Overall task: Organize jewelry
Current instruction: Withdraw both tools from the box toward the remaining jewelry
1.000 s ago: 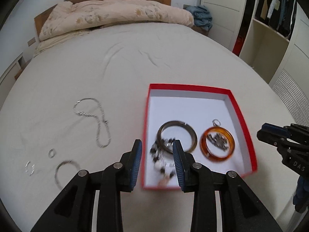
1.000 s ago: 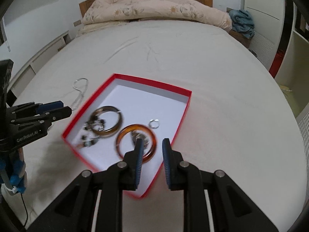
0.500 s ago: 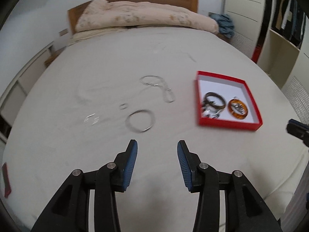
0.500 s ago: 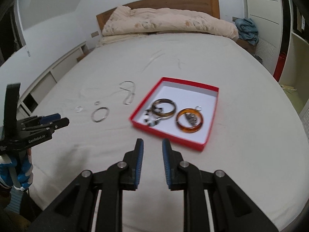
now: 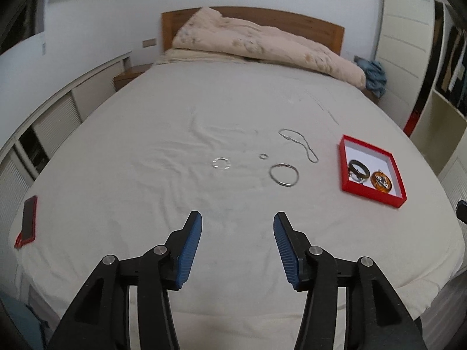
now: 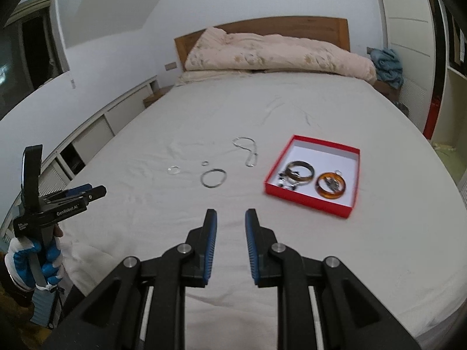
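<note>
A red box [image 5: 373, 196] [image 6: 303, 197] with a white floor lies on the bed at the right. It holds a dark bangle [image 6: 300, 171], an amber bangle [image 6: 331, 186] and small beaded pieces. On the sheet to its left lie a silver chain [image 5: 300, 143] [image 6: 248, 149], a large silver ring [image 5: 284, 175] [image 6: 213, 177], a tiny ring [image 5: 263, 156] and a thin clear ring [image 5: 221, 163]. My left gripper [image 5: 237, 240] is open and empty, well short of the jewelry; it also shows in the right wrist view [image 6: 87, 194]. My right gripper [image 6: 230, 233] is open and empty.
The bed sheet [image 5: 163, 180] is wide and wrinkled. A rolled duvet [image 5: 262, 49] lies by the wooden headboard. A red-cased phone [image 5: 27, 222] lies at the left bed edge. Wardrobes stand at the right, low cabinets along the left wall.
Both grippers have pulled back and up from the red box. The left gripper left the beaded piece in the box and opened wider. The loose jewelry now lies far ahead.
</note>
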Available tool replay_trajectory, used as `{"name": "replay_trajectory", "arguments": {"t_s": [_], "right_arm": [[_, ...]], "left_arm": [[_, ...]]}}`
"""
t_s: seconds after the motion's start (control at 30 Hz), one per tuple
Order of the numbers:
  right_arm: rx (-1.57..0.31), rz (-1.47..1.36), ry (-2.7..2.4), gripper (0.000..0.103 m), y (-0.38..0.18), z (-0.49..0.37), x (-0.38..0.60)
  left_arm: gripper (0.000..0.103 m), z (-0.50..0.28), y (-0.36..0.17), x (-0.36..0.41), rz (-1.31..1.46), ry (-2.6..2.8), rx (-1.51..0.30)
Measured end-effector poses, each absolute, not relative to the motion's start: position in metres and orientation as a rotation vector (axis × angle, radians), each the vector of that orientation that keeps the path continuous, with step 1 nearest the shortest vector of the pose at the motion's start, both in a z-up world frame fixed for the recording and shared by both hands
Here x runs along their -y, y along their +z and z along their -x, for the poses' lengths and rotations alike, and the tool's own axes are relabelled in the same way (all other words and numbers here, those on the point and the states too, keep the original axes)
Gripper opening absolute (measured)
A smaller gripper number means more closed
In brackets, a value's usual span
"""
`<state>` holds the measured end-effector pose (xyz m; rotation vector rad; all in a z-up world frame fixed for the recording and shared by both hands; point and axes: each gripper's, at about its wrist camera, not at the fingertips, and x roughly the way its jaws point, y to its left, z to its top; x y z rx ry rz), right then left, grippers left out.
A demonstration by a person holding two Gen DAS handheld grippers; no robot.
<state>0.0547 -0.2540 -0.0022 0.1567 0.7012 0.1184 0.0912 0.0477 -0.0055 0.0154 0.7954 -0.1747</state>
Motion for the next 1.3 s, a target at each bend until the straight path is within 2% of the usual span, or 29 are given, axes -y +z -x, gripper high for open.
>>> {"name": "replay_trajectory", "arguments": {"t_s": [0.27, 0.67, 0.97, 1.03, 1.2, 1.3], "right_arm": [[-0.678, -0.136, 0.163, 0.019, 0.013, -0.037, 0.212], [-0.695, -0.119, 0.189, 0.019, 0.006, -0.042, 0.189], [-0.770, -0.120, 0.205, 0.019, -0.033, -0.082, 0.188], [-0.788, -0.118, 0.202, 0.019, -0.046, -0.096, 0.188], [-0.830, -0.109, 0.204, 0.019, -0.075, -0.135, 0.185], [-0.854, -0.112, 0.207, 0.019, -0.095, -0.168, 0.185]], "left_arm": [[0.060, -0.064, 0.009, -0.096, 0.034, -0.127, -0.740], [0.061, -0.061, 0.008, -0.143, 0.085, -0.045, -0.735], [0.061, -0.096, -0.023, -0.142, 0.062, -0.013, -0.796], [0.060, -0.110, -0.035, -0.137, 0.051, -0.020, -0.821], [0.049, -0.153, -0.066, -0.121, 0.043, -0.061, -0.882], [0.047, -0.189, -0.084, -0.110, 0.052, -0.095, -0.914]]}}
